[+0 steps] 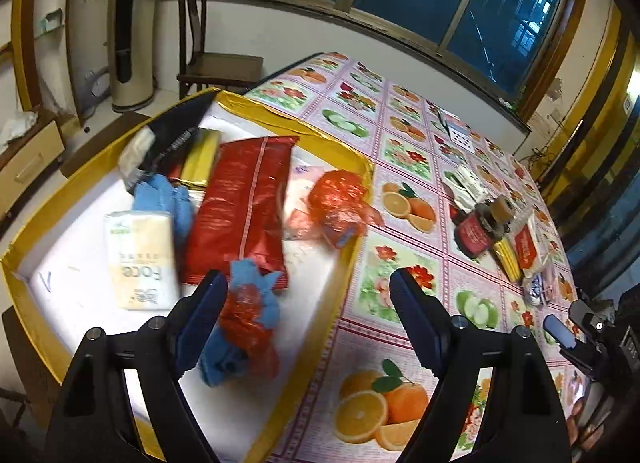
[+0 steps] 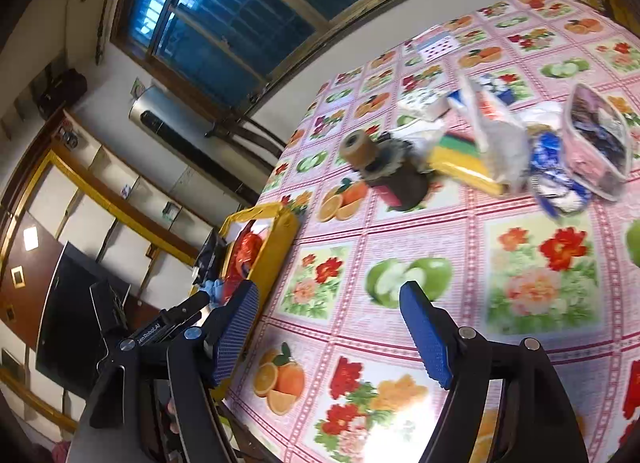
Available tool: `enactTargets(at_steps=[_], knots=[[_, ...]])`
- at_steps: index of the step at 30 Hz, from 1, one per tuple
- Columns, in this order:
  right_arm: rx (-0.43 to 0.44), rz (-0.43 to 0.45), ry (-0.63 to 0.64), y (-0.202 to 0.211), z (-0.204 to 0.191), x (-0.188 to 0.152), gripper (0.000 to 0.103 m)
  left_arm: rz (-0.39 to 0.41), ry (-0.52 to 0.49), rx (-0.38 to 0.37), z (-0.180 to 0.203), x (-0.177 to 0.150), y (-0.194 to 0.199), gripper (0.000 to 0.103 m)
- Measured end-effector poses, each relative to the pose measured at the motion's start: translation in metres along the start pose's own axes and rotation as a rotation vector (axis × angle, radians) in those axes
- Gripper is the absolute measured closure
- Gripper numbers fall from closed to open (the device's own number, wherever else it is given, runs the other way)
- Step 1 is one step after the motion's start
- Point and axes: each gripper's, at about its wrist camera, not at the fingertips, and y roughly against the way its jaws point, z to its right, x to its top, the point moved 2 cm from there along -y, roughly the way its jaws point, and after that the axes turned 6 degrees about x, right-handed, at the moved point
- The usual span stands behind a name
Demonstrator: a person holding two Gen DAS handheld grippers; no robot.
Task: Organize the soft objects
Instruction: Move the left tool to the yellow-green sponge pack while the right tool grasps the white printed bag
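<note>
A gold-rimmed box (image 1: 288, 119) with a white floor holds a red packet (image 1: 240, 207), a tissue pack (image 1: 140, 259), a blue cloth (image 1: 168, 199) and an orange-red plastic bag (image 1: 340, 199). My left gripper (image 1: 310, 315) hangs open over the box's near right rim. A blue-and-red bundle (image 1: 248, 319) lies in the box beside its left finger, not clamped. My right gripper (image 2: 330, 327) is open and empty above the fruit-print tablecloth (image 2: 400, 231). Beyond it lies a heap: a white bag (image 2: 500, 135), a blue-white bag (image 2: 556, 179), a pink pouch (image 2: 596, 143) and a yellow packet (image 2: 464, 167).
A brown roll (image 2: 358, 147) and a dark jar (image 2: 404, 183) sit at the heap's left. The gold box (image 2: 280, 239) overhangs the table's left edge. A spotted card (image 1: 460, 135) lies far back. A chair (image 1: 216, 67) and windows stand behind the table.
</note>
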Motion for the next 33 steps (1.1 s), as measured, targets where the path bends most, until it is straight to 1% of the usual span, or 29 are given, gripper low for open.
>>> enactTargets(at_steps=[2,6,13,17,21,24,26,29,33], knots=[[-0.01,0.015,-0.016,0.009,0.011,0.002,0.027,-0.022,-0.018,-0.005,0.015,-0.001,-0.005,0.019],[-0.071,0.058,-0.026,0.03,0.034,0.009,0.027,-0.018,-0.098,0.002,0.049,-0.005,-0.01,0.019],[-0.142,0.08,-0.049,0.051,0.067,0.016,0.027,-0.056,-0.234,-0.032,0.112,-0.013,-0.028,0.019],[-0.165,0.086,-0.048,0.057,0.077,0.021,0.027,-0.078,-0.304,-0.059,0.147,-0.017,-0.036,0.019],[-0.181,0.088,-0.009,0.058,0.071,0.037,0.027,-0.094,-0.371,-0.068,0.18,-0.022,-0.043,0.019],[-0.23,0.074,0.053,0.048,0.058,0.061,0.027,-0.1,-0.418,-0.07,0.2,-0.027,-0.046,0.019],[-0.27,0.052,0.098,0.033,0.051,0.081,0.027,-0.097,-0.43,-0.071,0.207,-0.03,-0.047,0.019],[-0.304,-0.017,0.126,0.001,0.052,0.105,0.027,-0.115,-0.439,-0.075,0.21,-0.034,-0.051,0.019],[-0.41,-0.111,0.162,-0.043,0.066,0.125,0.027,-0.128,-0.449,-0.068,0.211,-0.035,-0.056,0.019]])
